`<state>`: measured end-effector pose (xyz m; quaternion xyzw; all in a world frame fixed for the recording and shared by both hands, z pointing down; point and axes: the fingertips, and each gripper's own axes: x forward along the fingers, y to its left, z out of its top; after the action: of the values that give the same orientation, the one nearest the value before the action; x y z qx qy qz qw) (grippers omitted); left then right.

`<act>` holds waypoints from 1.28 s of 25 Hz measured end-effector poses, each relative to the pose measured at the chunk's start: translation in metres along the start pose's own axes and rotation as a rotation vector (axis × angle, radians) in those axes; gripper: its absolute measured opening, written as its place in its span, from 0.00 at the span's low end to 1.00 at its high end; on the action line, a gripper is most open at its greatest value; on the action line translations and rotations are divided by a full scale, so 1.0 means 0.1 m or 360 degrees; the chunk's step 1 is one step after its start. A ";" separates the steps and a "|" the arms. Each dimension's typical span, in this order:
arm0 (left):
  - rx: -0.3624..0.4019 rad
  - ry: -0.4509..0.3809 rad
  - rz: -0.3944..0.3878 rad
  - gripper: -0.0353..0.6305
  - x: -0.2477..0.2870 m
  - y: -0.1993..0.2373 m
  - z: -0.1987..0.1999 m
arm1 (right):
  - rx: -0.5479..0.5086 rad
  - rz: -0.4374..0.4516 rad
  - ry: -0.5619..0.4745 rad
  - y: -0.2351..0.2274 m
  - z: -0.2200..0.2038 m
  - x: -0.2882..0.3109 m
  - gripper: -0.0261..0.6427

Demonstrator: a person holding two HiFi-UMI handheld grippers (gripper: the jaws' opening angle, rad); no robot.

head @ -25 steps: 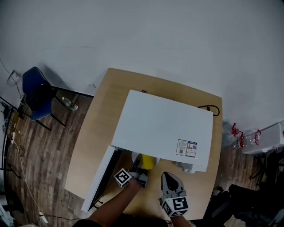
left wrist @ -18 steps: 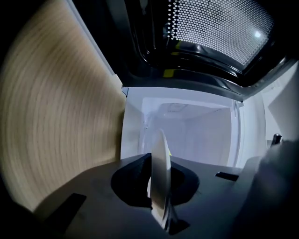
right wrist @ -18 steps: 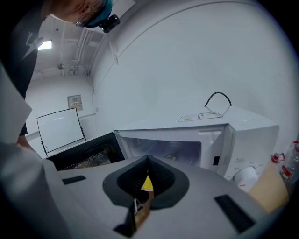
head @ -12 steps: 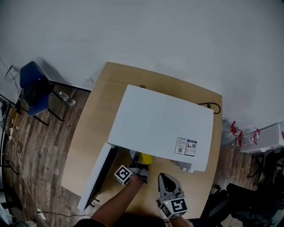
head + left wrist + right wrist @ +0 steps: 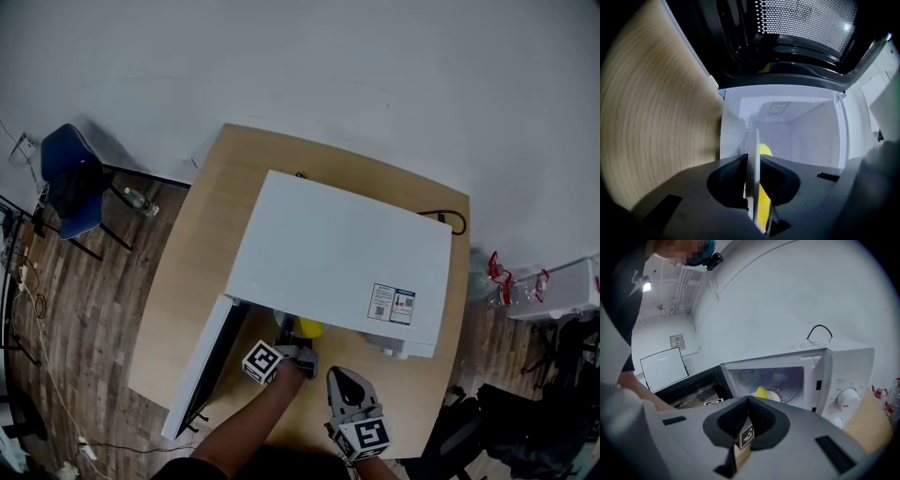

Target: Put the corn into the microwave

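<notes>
The white microwave (image 5: 337,262) stands on the wooden table (image 5: 211,234) with its door (image 5: 202,370) swung open to the left. My left gripper (image 5: 298,354) is at the opening, shut on the rim of a white plate (image 5: 753,140) held edge-on between the jaws. The yellow corn (image 5: 309,327) lies on that plate, just inside the cavity and partly hidden under the microwave's top. In the right gripper view the corn (image 5: 761,392) and plate (image 5: 772,396) show inside the lit cavity. My right gripper (image 5: 345,386) hangs in front of the microwave, shut with nothing in it.
The microwave's control knobs (image 5: 847,398) are right of the opening. A black cable (image 5: 450,223) loops behind the microwave. A blue chair (image 5: 70,183) and a bottle (image 5: 141,202) are on the wood floor to the left. The table's front edge is just below both grippers.
The plate with the corn has gone a little deeper into the opening, so less yellow shows under the microwave's top. The right gripper has barely shifted.
</notes>
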<state>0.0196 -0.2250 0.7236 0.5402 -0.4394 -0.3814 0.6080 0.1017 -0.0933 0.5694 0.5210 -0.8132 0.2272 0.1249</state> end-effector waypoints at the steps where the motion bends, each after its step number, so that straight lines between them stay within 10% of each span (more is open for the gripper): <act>1: 0.0012 0.0002 -0.0007 0.08 0.00 -0.01 0.00 | 0.0003 0.0007 0.0000 0.01 -0.01 0.00 0.13; 16: 0.0028 0.0076 0.0078 0.26 -0.18 0.08 0.08 | -0.0002 0.0087 -0.0060 0.09 -0.11 -0.17 0.13; 32: 0.0111 0.0222 0.0193 0.09 -0.37 0.02 0.05 | 0.0028 0.0140 -0.0035 0.33 -0.24 -0.21 0.13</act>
<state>0.0027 -0.1920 0.7214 0.5588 -0.4409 -0.2899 0.6399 0.0799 -0.0529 0.5728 0.4882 -0.8347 0.2339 0.1012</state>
